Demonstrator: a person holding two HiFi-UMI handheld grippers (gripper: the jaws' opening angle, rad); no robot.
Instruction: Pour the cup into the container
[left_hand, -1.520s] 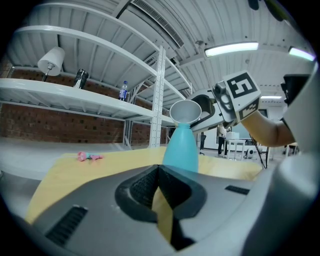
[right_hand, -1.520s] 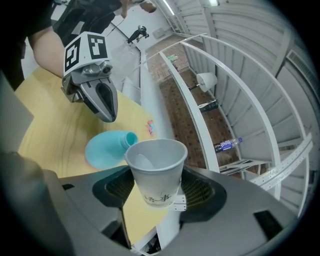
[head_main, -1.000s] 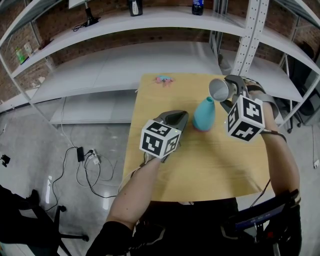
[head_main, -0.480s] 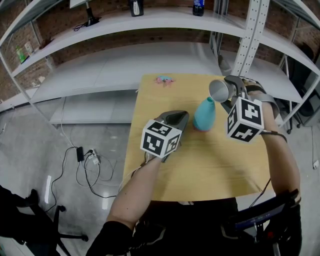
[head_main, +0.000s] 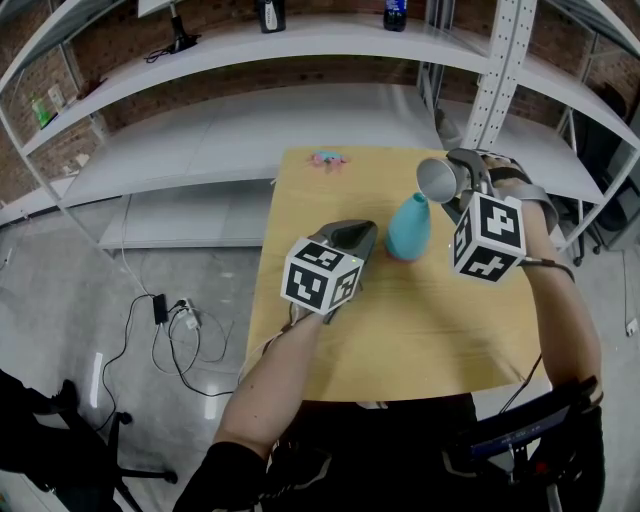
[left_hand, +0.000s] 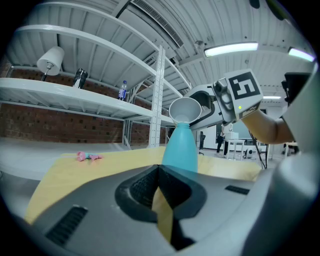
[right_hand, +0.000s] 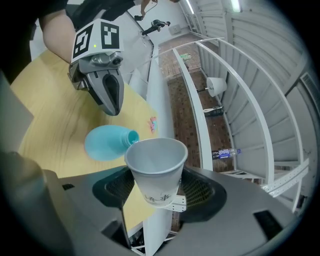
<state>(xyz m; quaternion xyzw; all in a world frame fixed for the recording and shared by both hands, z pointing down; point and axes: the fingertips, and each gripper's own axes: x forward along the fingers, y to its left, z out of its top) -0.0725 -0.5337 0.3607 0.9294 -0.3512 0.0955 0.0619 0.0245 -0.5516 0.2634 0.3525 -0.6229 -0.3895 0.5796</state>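
White paper cup (right_hand: 155, 170) tilted over tapered, smooth turquoise container (head_main: 408, 228)

Left gripper (head_main: 358, 235) jaws together, empty; right gripper (head_main: 457, 180) raised, tilted, clamping cup (head_main: 434, 181).

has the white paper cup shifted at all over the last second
No. The white paper cup keeps its place at the teal plastic bottle mouth, beside the white shelf post.
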